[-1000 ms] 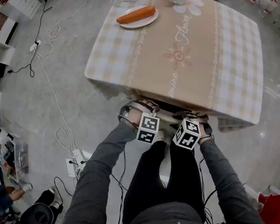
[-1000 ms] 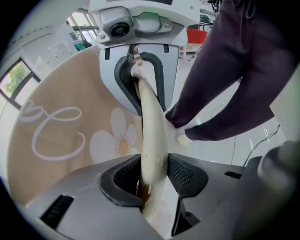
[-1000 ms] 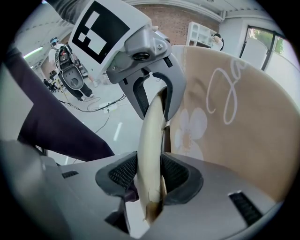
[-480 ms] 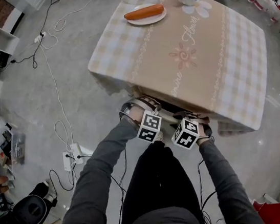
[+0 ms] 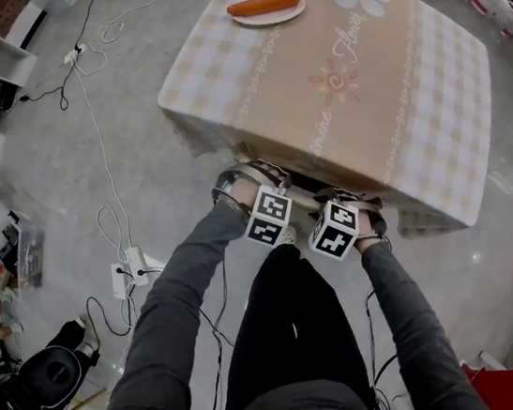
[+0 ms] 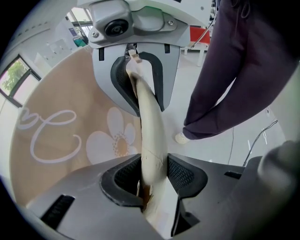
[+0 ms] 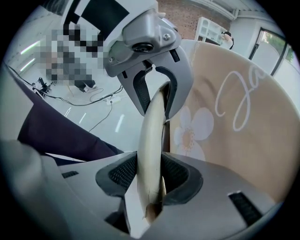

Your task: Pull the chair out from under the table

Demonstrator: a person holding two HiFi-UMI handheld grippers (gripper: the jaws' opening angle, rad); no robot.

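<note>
Head camera: I look from high above the arms (image 5: 188, 289), steeply down on the table (image 5: 363, 89) and floor (image 5: 127, 161), from some way off. The cameras on the left gripper (image 6: 152, 176) and right gripper (image 7: 149, 176) sit very close behind their jaws, facing one another. Both show the same chair rail (image 6: 152, 126) and tablecloth (image 6: 56, 140). From overhead the rail seems mostly hidden.

We've got both arms reaching forward and down, the left arm (image 5: 171, 306) angled out wider, the right arm (image 5: 399, 312) closer in. The left gripper (image 6: 152, 174) and right gripper (image 7: 149, 177) point steeply downward, side by side and near each other. Each has its jaws clamped on the chair backrest's pale top edge (image 6: 151, 126), with pads pressing both faces.
</note>
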